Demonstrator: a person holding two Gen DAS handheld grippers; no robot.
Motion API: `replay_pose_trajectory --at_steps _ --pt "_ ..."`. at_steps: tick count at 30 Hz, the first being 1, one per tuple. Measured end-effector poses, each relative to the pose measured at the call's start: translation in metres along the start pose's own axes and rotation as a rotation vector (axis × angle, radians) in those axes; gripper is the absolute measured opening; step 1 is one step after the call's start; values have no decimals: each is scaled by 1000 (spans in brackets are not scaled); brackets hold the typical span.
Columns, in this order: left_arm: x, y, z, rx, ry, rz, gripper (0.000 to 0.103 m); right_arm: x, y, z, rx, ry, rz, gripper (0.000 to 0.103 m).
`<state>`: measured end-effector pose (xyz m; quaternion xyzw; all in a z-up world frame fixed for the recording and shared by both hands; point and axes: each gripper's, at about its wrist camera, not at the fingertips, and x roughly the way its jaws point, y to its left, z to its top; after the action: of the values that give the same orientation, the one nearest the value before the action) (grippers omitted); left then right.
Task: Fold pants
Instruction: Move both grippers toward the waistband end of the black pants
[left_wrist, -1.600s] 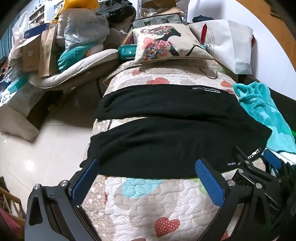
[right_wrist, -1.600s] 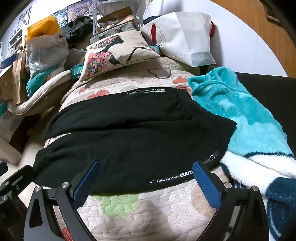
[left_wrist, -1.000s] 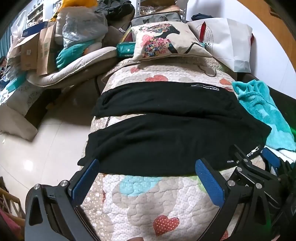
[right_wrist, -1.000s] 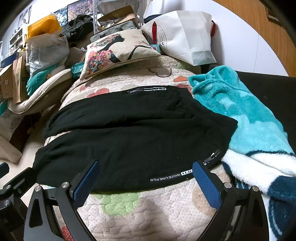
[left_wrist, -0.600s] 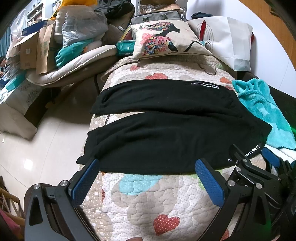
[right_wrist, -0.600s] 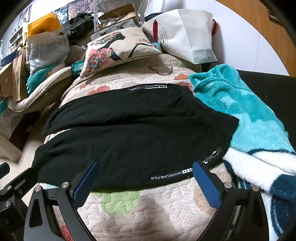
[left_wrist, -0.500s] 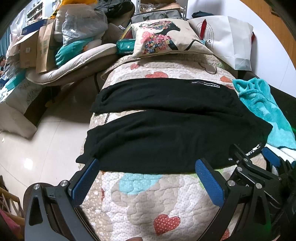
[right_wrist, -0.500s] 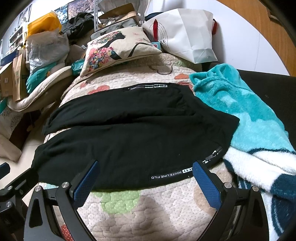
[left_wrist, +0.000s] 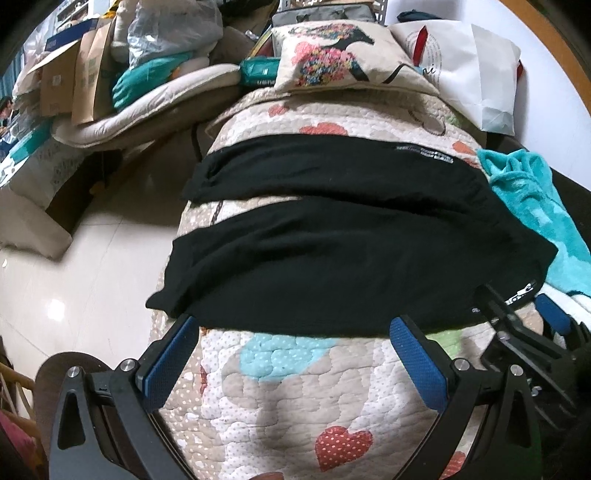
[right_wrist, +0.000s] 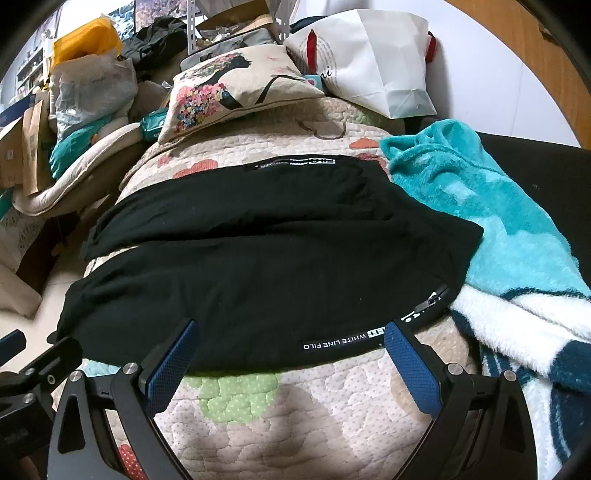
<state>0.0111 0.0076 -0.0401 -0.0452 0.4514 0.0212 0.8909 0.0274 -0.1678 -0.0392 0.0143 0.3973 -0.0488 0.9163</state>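
Note:
Black pants (left_wrist: 332, 258) lie spread flat across a quilted bedspread (left_wrist: 295, 387), both legs pointing left, the waist at the right by a teal blanket. They also show in the right wrist view (right_wrist: 266, 258), with a white-lettered stripe (right_wrist: 340, 341) along the near edge. My left gripper (left_wrist: 295, 354) is open and empty, just in front of the near leg's edge. My right gripper (right_wrist: 291, 354) is open and empty, close to the near edge by the waist. The right gripper also shows at the right of the left wrist view (left_wrist: 524, 332).
A teal and white fleece blanket (right_wrist: 498, 221) lies right of the pants. A printed pillow (right_wrist: 229, 88) and a white paper bag (right_wrist: 373, 55) sit at the bed's far end. Cluttered boxes and bags (left_wrist: 110, 74) stand far left beyond the tiled floor (left_wrist: 74, 277).
Both grippers have crept forward toward the near edge of the pants. The pants have not moved, and both grippers stay open.

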Motion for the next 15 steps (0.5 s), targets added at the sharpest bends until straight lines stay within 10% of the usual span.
replay_pose_trajectory --at_steps 15 --pt "52 14 -27 -24 120 21 103 9 3 -4 -1 33 -3 102"
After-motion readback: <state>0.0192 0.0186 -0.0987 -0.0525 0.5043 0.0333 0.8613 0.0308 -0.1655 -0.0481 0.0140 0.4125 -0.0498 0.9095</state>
